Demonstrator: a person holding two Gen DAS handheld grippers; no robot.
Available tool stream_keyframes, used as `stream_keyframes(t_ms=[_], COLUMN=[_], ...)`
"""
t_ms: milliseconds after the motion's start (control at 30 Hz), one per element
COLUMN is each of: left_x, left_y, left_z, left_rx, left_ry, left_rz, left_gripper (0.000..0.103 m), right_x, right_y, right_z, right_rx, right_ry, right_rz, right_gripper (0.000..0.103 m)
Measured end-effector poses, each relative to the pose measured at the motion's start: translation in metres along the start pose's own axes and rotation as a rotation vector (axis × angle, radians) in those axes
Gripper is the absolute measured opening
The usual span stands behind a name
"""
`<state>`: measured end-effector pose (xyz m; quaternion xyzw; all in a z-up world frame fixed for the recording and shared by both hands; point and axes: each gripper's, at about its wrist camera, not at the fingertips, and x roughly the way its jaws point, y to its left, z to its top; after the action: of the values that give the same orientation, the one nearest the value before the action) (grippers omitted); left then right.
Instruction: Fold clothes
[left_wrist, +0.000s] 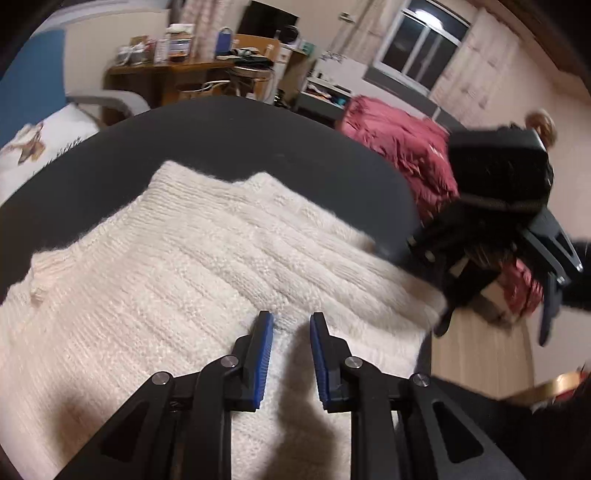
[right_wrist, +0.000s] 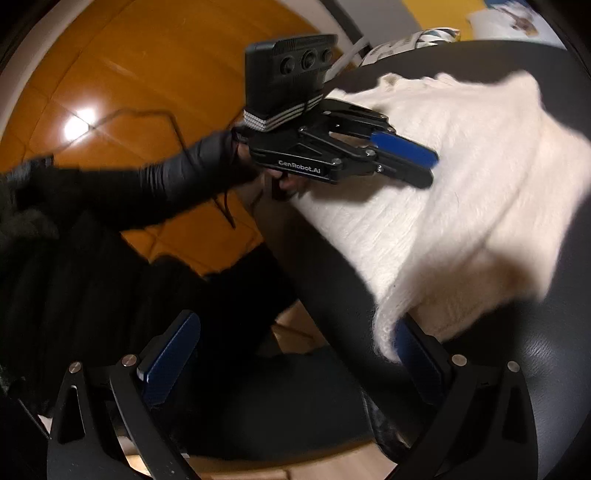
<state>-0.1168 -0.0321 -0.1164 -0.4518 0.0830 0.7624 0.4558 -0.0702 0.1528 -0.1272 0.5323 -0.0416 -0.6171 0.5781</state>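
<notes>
Knitwear: a fluffy, ribbed cream sweater (left_wrist: 192, 266) lies folded across the dark round worktop (left_wrist: 258, 140), frame centre. Left tool (left_wrist: 291, 325) hovers over it, blue pads narrowly parted, empty. Right tool (right_wrist: 295, 354) gapes wide, empty.

Both tools are built of matte black linkage arms joined by round silver screws, their fingers faced with ribbed blue pads (left_wrist: 263, 354). The left hand-held gripper (right_wrist: 417, 162), seen from the right wrist camera, carries white "GenRobot.AI" lettering on its side and a black camera block (right_wrist: 284, 74) with three round lenses, banded below in grey and white stripes. The person's sleeve (right_wrist: 155, 184) is black and shiny, with a thin dark cord hanging beside it.
</notes>
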Motion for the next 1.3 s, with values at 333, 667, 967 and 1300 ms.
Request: stream_keyframes(t_ms=[333,667,967,1300], left_x=[-0.001,0.003,0.028,0.032], left_y=[-0.011,-0.029,0.013,0.028], left_z=[0.009,0.045,0.040,0.033], left_rx=[0.024,0.076,-0.064,-0.111], left_ry=[-0.021,-0.051,-0.072,-0.096], left_rz=[0.022,0.044,0.003,-0.068], left_gripper=[0.017,0.021,0.021,0.021], right_x=[0.032,-0.054,0.004,-0.032], right_y=[0.019,0.018,0.019,-0.002], right_z=[-0.003,-0.053,-0.031,-0.041], right_rx=[-0.086,0.357,0.456,0.576], right_ry=[0.147,-0.629,-0.720,-0.901], right_rz=[0.107,-0.100,-0.283,-0.375], right_gripper=[0.103,0.103,0.103,0.103])
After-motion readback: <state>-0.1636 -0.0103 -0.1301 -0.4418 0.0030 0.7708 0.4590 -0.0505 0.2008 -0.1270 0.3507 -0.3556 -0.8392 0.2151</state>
